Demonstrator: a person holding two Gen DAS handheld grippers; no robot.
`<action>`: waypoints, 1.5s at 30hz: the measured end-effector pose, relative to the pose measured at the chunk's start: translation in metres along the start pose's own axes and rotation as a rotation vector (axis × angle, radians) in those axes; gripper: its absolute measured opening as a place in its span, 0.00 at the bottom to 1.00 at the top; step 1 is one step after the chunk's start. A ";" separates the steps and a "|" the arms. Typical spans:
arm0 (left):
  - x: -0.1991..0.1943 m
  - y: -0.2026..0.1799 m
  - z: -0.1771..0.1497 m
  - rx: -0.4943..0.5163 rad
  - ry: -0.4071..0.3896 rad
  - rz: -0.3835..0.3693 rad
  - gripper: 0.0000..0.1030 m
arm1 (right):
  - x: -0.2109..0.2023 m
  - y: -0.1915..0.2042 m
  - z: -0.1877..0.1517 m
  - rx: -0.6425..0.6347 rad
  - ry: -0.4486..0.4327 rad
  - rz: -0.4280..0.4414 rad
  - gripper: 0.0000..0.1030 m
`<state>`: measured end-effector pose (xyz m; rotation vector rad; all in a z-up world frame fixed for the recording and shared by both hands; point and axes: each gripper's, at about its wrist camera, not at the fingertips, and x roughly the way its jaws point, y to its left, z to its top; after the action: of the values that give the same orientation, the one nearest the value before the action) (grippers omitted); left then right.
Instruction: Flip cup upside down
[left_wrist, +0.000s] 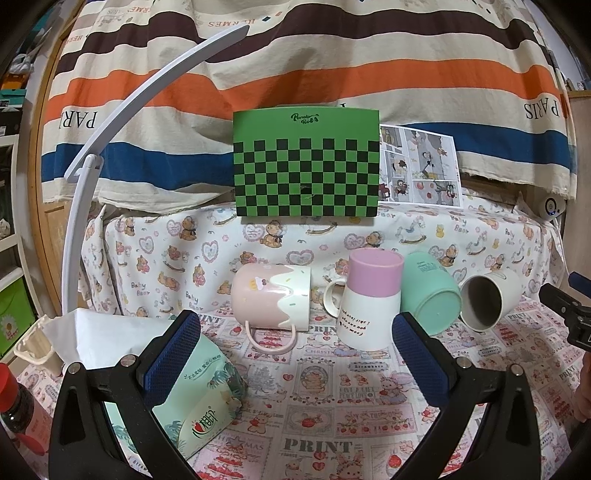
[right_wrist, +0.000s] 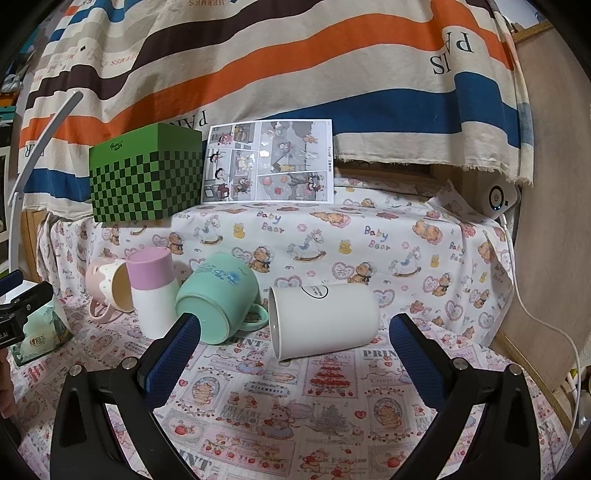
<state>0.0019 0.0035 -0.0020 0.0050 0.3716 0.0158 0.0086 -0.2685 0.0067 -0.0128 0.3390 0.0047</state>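
cups (left_wrist: 369, 302) on table, box (left_wrist: 306, 170) behind

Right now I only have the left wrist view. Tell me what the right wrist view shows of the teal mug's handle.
Observer: The teal mug lies on its side. Its handle rests on the cloth, on the side toward the white cup.
Operator: Describe the white cup's body.
Observer: It lies on its side with its mouth toward the teal mug. A round black logo faces up, and no handle shows.
Operator: Check the pink mug's opening.
Observer: The pink mug opens toward the pink-topped cup, and its inside looks tan.
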 end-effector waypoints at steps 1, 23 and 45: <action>0.000 0.000 0.000 0.003 0.002 0.001 1.00 | 0.000 -0.001 0.000 0.002 0.000 -0.001 1.00; 0.001 -0.001 0.001 0.006 0.001 0.000 1.00 | 0.007 -0.112 0.020 1.008 0.162 -0.064 1.00; 0.000 0.004 0.003 -0.042 -0.027 0.017 1.00 | 0.155 -0.080 -0.034 1.382 0.417 -0.167 0.79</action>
<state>0.0030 0.0074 0.0009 -0.0327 0.3438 0.0406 0.1440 -0.3489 -0.0764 1.3420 0.6993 -0.4021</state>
